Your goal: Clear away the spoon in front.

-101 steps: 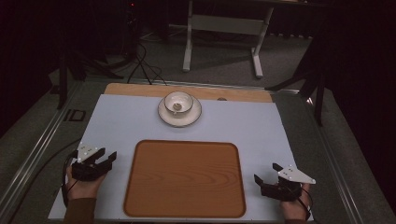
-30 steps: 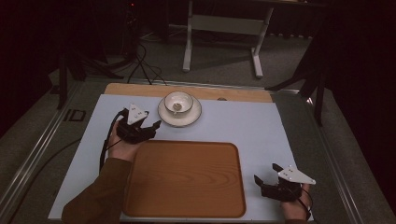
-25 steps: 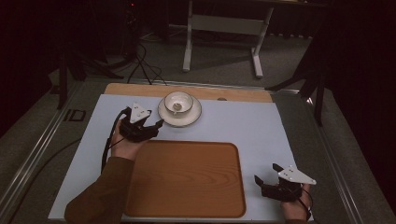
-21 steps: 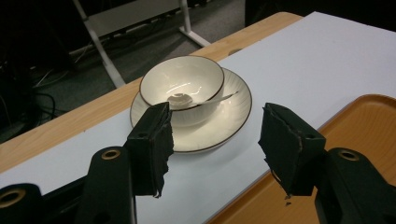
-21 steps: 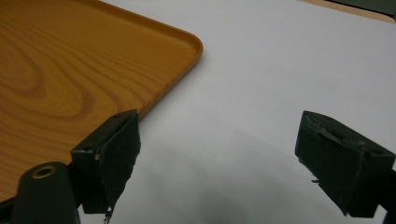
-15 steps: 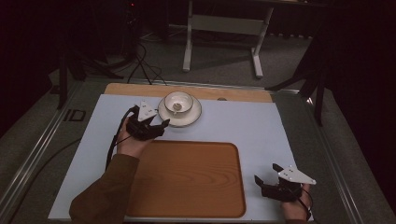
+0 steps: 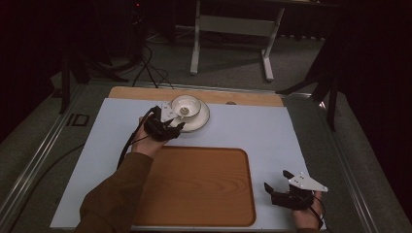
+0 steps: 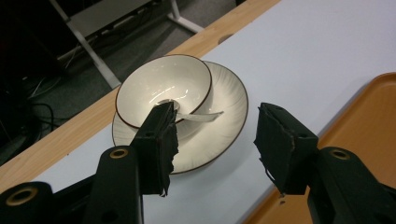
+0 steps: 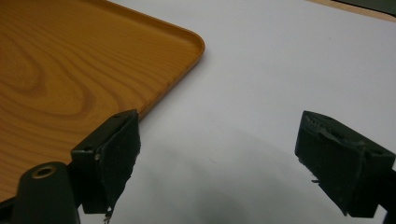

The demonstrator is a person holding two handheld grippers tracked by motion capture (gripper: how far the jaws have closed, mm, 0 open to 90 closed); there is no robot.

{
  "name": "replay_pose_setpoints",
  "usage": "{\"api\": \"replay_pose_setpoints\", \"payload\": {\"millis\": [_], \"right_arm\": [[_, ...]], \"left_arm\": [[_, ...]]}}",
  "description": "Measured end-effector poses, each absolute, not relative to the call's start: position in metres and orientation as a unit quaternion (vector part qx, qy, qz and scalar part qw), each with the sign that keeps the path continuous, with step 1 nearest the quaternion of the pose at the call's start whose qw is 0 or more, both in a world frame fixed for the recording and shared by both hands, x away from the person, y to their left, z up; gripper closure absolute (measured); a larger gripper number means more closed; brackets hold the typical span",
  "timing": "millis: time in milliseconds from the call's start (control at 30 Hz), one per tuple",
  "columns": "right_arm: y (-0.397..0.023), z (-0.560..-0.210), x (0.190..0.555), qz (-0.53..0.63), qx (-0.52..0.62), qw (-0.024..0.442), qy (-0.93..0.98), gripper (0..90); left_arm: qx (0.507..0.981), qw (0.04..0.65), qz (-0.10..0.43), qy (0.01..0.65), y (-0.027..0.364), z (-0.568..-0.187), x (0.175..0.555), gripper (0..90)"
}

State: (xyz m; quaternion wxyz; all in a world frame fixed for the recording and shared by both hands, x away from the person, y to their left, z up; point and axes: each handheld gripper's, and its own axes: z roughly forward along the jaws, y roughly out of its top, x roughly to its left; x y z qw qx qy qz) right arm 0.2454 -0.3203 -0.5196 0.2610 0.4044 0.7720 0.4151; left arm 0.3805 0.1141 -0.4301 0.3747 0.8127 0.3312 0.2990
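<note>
A white bowl (image 7: 186,105) with a dark rim sits on a white ribbed plate (image 7: 201,121) at the table's far middle. A white spoon handle (image 8: 201,115) sticks out of the bowl (image 8: 163,88) over the plate (image 8: 224,126). My left gripper (image 7: 174,127) hovers at the plate's near-left edge. Its jaws have just been closing a little but still stand open (image 8: 215,140), with the pads off the plate and nothing gripped. My right gripper (image 7: 273,191) rests open near the front right corner, and its jaws (image 9: 215,158) frame bare table.
A wooden tray (image 7: 194,187) lies empty in the front middle of the pale blue mat (image 7: 252,131); its corner (image 9: 70,70) reaches close to the right gripper's left jaw. A wooden strip (image 7: 243,97) borders the far edge. Stands and cables fill the dark floor beyond.
My left hand has travelled from the front left up to the plate and, over the last second, edged right toward its rim. The right gripper has stayed put.
</note>
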Motion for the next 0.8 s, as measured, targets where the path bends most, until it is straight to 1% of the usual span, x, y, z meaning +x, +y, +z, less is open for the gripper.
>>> {"api": "replay_pose_setpoints", "payload": {"millis": [67,200,367,500,567,633,800], "right_arm": [[-0.320,-0.520,0.245,0.415,0.404,0.261,0.772,13.9],[-0.321,-0.520,0.246,0.415,0.405,0.261,0.772,13.9],[-0.320,-0.520,0.245,0.415,0.403,0.261,0.772,13.9],[-0.322,-0.520,0.246,0.417,0.406,0.261,0.770,13.9],[-0.322,-0.520,0.246,0.417,0.406,0.261,0.770,13.9],[-0.322,-0.520,0.246,0.417,0.406,0.261,0.770,13.9],[-0.322,-0.520,0.246,0.417,0.406,0.261,0.770,13.9]], "left_arm": [[0.818,0.367,0.296,0.330,0.109,-0.435,0.391,49.4],[0.820,0.359,0.294,0.335,0.105,-0.440,0.396,50.8],[0.828,0.332,0.301,0.336,0.094,-0.454,0.406,53.7],[0.827,0.319,0.309,0.345,0.092,-0.459,0.413,66.4],[0.826,0.318,0.312,0.347,0.091,-0.461,0.415,69.5],[0.827,0.316,0.311,0.347,0.091,-0.461,0.416,70.3],[0.822,0.308,0.327,0.351,0.090,-0.462,0.416,81.6]]}}
